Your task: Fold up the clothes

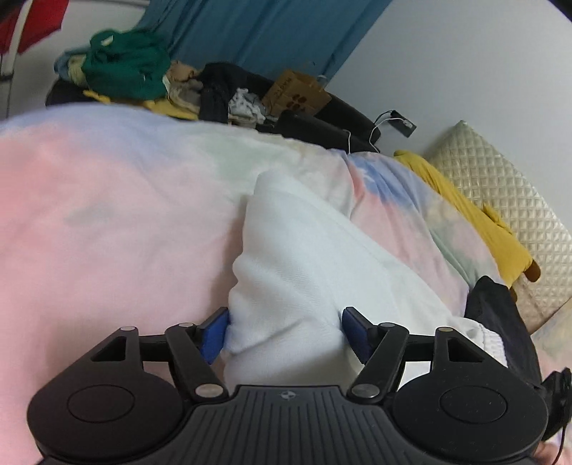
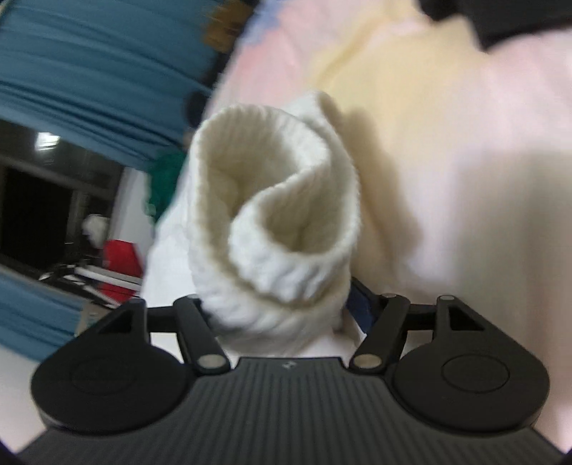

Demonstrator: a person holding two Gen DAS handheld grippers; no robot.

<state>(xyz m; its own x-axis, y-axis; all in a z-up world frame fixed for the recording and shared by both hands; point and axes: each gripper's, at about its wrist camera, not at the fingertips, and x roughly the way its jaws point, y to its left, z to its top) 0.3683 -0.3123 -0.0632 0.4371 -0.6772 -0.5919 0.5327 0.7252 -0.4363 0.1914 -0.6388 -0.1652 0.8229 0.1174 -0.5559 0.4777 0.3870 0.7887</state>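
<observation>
Left wrist view: left gripper (image 1: 284,331) at lower centre, blue pads (image 1: 214,334) pressed against either side of a white garment (image 1: 296,257), clamped on a thick bunch of the cloth. Garment running from between the fingers up to frame centre, lying on a pastel pink, blue and green blanket (image 1: 107,200) that fills the left and middle of the frame. Ribbed cuff (image 1: 491,341) of the garment at lower right, touching a dark item (image 1: 500,311). Yellow cloth (image 1: 472,211) along the right edge of the blanket, beside a quilted cream pillow (image 1: 500,193). Pile of clothes at upper left, green piece (image 1: 125,64) on top, black piece (image 1: 221,89) and cardboard box (image 1: 296,93) to its right. Blue curtain (image 1: 268,32) at top centre; white cable (image 1: 375,132) and wall socket (image 1: 402,121) at right of centre.

Right wrist view, blurred: right gripper (image 2: 279,314) at lower centre, closed on a ribbed cream cuff (image 2: 271,200). Cuff curled into an open roll standing up from the fingers to frame centre; left pad hidden behind it, right pad partly visible. Blanket (image 2: 464,179) filling the right half. Curtain (image 2: 89,64) at upper left, dark window (image 2: 43,214) at left, red object (image 2: 119,257) at lower left.
</observation>
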